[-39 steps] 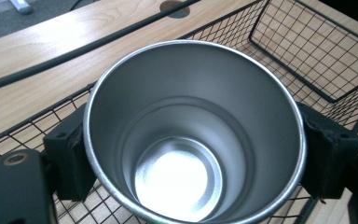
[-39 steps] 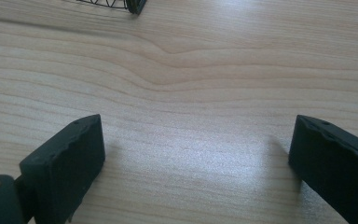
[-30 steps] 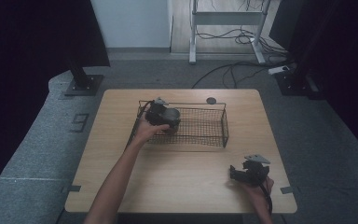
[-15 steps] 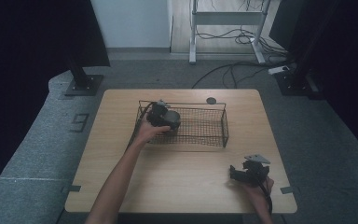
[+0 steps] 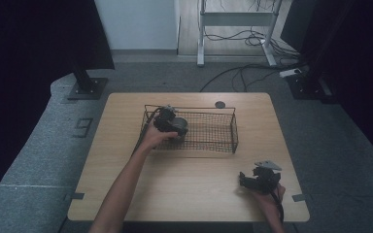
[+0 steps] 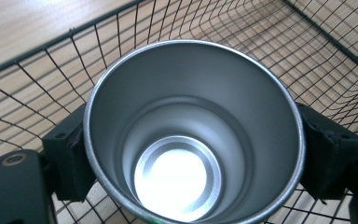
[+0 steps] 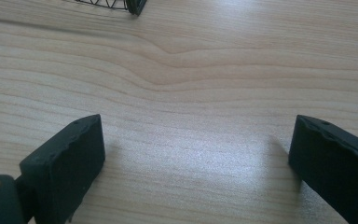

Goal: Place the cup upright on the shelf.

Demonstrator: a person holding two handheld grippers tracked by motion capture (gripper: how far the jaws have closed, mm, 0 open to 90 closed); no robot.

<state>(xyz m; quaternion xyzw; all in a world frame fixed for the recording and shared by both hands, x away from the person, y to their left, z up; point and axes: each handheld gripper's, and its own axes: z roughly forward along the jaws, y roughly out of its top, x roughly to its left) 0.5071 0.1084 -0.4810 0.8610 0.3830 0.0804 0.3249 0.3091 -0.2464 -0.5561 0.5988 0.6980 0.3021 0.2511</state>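
A shiny steel cup [image 6: 191, 140] is upright at the left end of a black wire basket [image 5: 234, 128], its open mouth facing the left gripper view. My left gripper [image 5: 171, 124] is shut on the cup, with a black pad [image 6: 70, 154] pressed against each side of the wall. The cup [image 5: 180, 128] shows in the high view as a grey shape under that gripper. My right gripper [image 5: 245, 180] rests low over the table's front right part, open, with only bare wood between its pads [image 7: 65, 163].
The wooden table [image 5: 189, 194] has a small dark round disc [image 5: 219, 104] behind the basket. A corner of the basket [image 7: 135, 5] is at the top of the right gripper view. Grey floor, stands and cables surround the table.
My left gripper with the cup has shifted slightly toward the near side inside the basket. The right gripper has stayed where it was.
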